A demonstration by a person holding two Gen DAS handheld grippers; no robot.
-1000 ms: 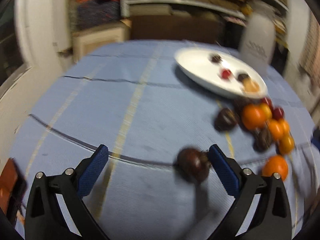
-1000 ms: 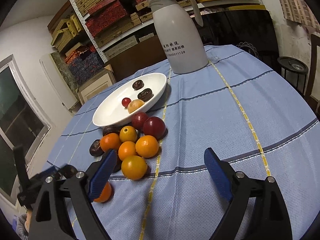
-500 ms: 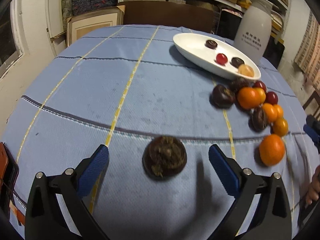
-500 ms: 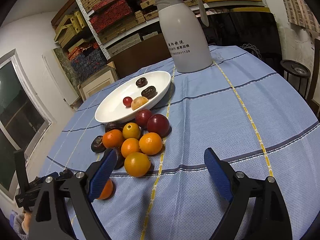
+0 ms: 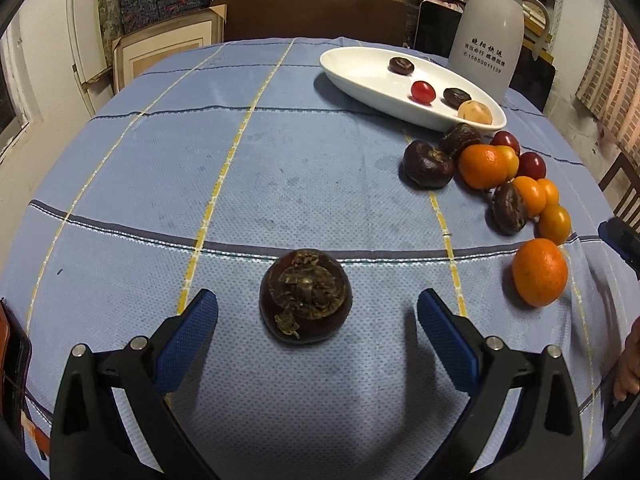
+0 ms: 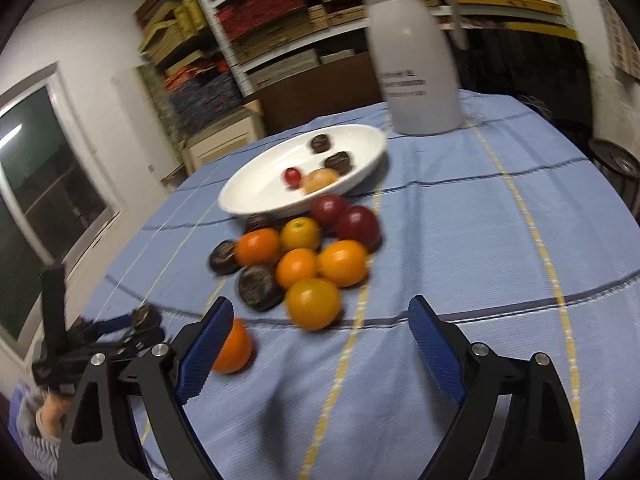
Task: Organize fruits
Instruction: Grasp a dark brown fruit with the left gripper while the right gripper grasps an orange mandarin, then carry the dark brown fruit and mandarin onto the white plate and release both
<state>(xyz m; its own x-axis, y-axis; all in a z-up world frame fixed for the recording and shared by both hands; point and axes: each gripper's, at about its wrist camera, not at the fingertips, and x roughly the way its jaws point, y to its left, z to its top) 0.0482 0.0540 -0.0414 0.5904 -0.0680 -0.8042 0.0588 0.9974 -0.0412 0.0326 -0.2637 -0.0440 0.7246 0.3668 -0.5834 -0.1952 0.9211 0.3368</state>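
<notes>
Four small fruits lie in the white oval dish (image 5: 360,80), upper right; about a dozen remain clustered on the table (image 5: 140,200) beside it. A lone dark mangosteen (image 5: 306,296) sits lower centre between the wide-open left claw (image 5: 318,324). Right claw (image 6: 320,338) wide, empty. Right view blurred; fruit kinds uncertain

White thermos jug (image 5: 493,28) stands upright on blue checked tablecloth (image 5: 160,184), at 1 o'clock of the left view. Shelves of stacked boards (image 6: 280,12) at 12. Framed panel (image 5: 168,52) leans on the wall at 11. Window (image 6: 36,184) at 9 in right view.
</notes>
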